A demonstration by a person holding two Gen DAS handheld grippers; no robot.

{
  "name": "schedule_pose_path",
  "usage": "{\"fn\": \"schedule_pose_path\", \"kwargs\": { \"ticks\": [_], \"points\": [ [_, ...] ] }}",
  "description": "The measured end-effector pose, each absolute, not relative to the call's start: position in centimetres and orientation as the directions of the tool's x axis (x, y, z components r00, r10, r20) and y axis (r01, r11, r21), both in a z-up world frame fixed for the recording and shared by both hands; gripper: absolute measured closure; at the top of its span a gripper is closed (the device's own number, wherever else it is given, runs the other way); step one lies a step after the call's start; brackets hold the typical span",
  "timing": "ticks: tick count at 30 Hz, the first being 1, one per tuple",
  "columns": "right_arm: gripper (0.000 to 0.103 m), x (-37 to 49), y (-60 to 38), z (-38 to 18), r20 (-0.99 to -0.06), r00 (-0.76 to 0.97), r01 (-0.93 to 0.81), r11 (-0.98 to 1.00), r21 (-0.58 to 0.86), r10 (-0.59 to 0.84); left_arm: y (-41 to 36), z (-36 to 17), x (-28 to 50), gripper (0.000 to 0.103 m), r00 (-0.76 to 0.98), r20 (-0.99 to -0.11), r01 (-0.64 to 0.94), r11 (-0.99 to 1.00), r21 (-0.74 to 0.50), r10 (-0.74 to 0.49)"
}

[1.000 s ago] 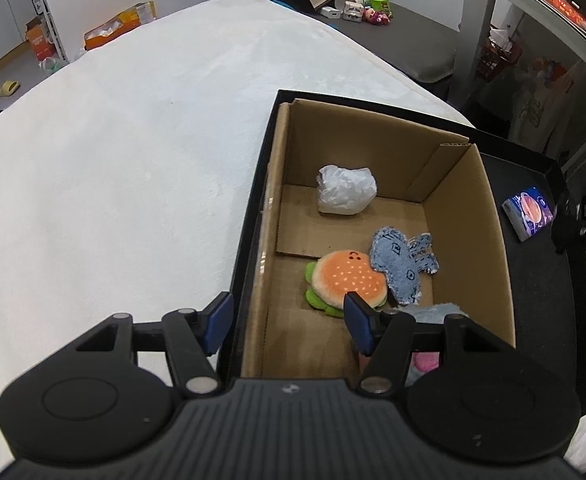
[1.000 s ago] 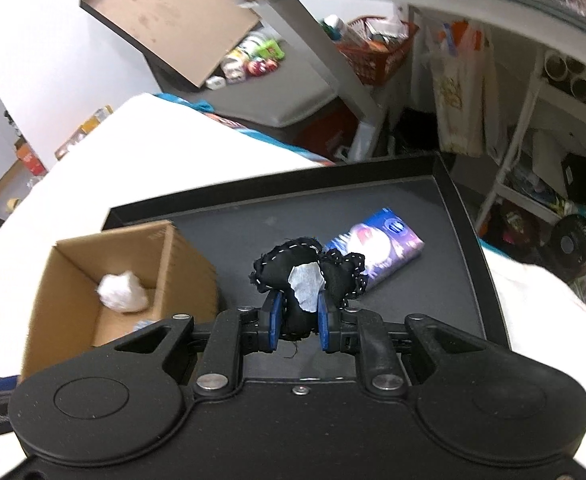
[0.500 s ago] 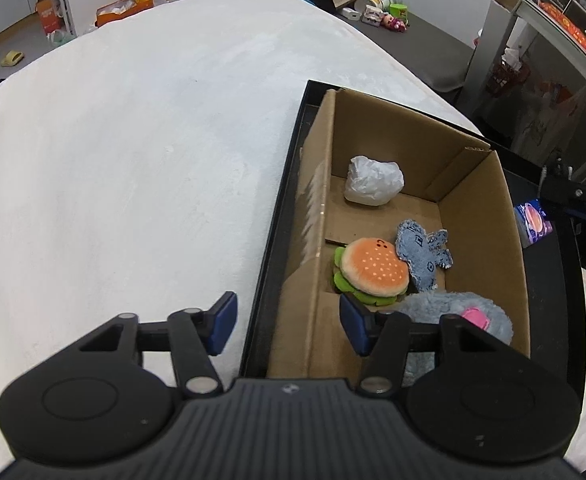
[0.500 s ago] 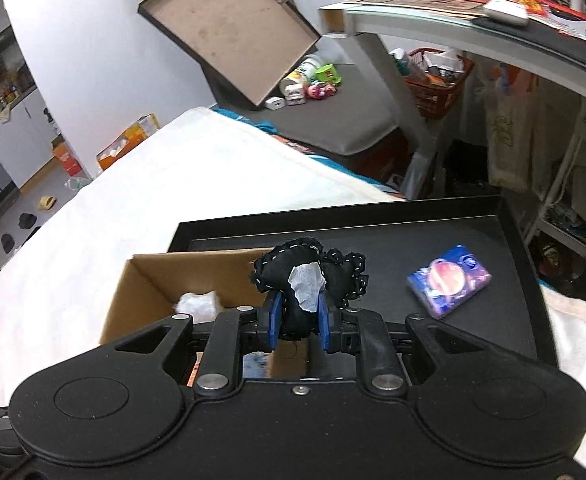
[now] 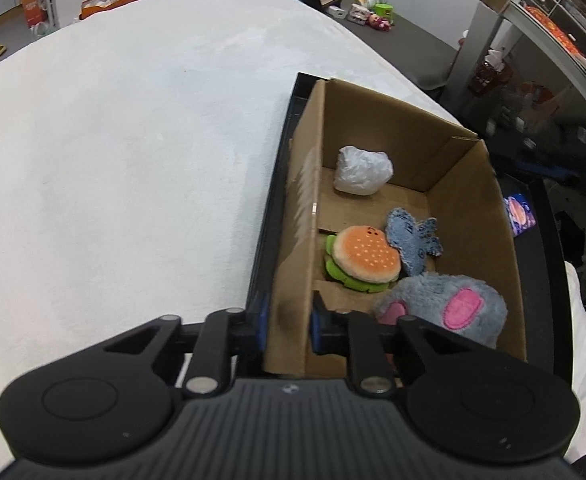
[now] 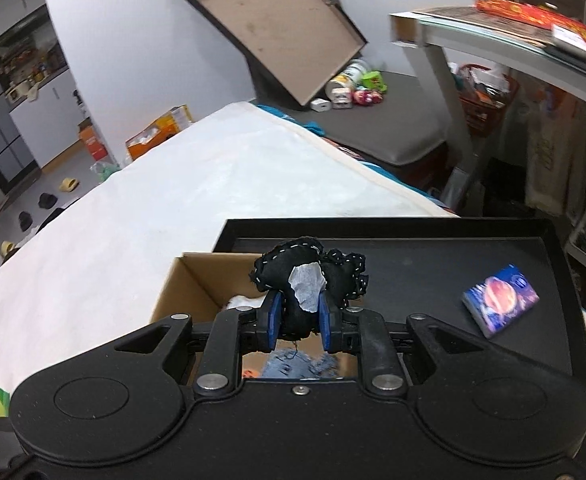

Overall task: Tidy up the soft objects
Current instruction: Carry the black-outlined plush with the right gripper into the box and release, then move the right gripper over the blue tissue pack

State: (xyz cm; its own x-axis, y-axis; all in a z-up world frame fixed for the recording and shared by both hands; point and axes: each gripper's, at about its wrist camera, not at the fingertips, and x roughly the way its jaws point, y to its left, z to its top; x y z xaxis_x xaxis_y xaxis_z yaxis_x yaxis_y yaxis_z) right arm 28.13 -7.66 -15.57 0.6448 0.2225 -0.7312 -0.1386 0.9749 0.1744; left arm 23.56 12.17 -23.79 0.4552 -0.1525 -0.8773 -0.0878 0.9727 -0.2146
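- Your left gripper (image 5: 287, 326) is closing on the near left wall of the cardboard box (image 5: 469, 168); in the left wrist view the blue pads sit either side of that wall at lower centre, seemingly pressing it.
- Your right gripper (image 6: 299, 322) is clamped on the black stitched plush (image 6: 309, 280) with its white patch, at the centre of the right wrist view.
- The box opening lies directly below and just ahead of that plush, so the drop looks like a short move down and forward.
- Inside the box you have the burger plush (image 5: 363, 258), blue fabric toy (image 5: 411, 240), grey plush (image 5: 453, 308) and white wad (image 5: 363, 170).
- The tissue pack (image 6: 501, 300) rests on the black tray (image 6: 433, 268), right of the box.
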Motion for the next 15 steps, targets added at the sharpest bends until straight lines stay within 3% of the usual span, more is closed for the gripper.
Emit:
{"fn": "schedule_pose_path", "kwargs": {
  "ticks": [2, 4, 6, 15],
  "points": [
    [0.078, 28.5, -6.9, -15.6, -0.724, 0.650, -0.161, 0.973, 0.167, 0.232, 12.1, -23.7, 23.5, 0.088, 0.457, -0.875, -0.086, 0.971, -0.224, -0.161],
    [0.061, 28.8, -6.6, -15.6, -0.726, 0.650, -0.162, 0.975, 0.152, 0.222, 12.2, -23.7, 23.5, 0.088, 0.462, -0.873, -0.094, 0.970, -0.224, -0.156],
    [0.054, 28.9, -6.5, -15.6, -0.730, 0.651, -0.160, 0.978, 0.137, 0.208, 12.4, -23.7, 23.5, 0.088, 0.467, -0.872, -0.104, 0.969, -0.222, -0.150],
    [0.047, 27.7, -10.0, -15.8, -0.740, 0.649, -0.100, 0.984, 0.148, 0.177, 12.0, -23.3, 23.8, 0.088, 0.453, -0.886, -0.141, 0.974, -0.177, -0.096]
  ]
}}
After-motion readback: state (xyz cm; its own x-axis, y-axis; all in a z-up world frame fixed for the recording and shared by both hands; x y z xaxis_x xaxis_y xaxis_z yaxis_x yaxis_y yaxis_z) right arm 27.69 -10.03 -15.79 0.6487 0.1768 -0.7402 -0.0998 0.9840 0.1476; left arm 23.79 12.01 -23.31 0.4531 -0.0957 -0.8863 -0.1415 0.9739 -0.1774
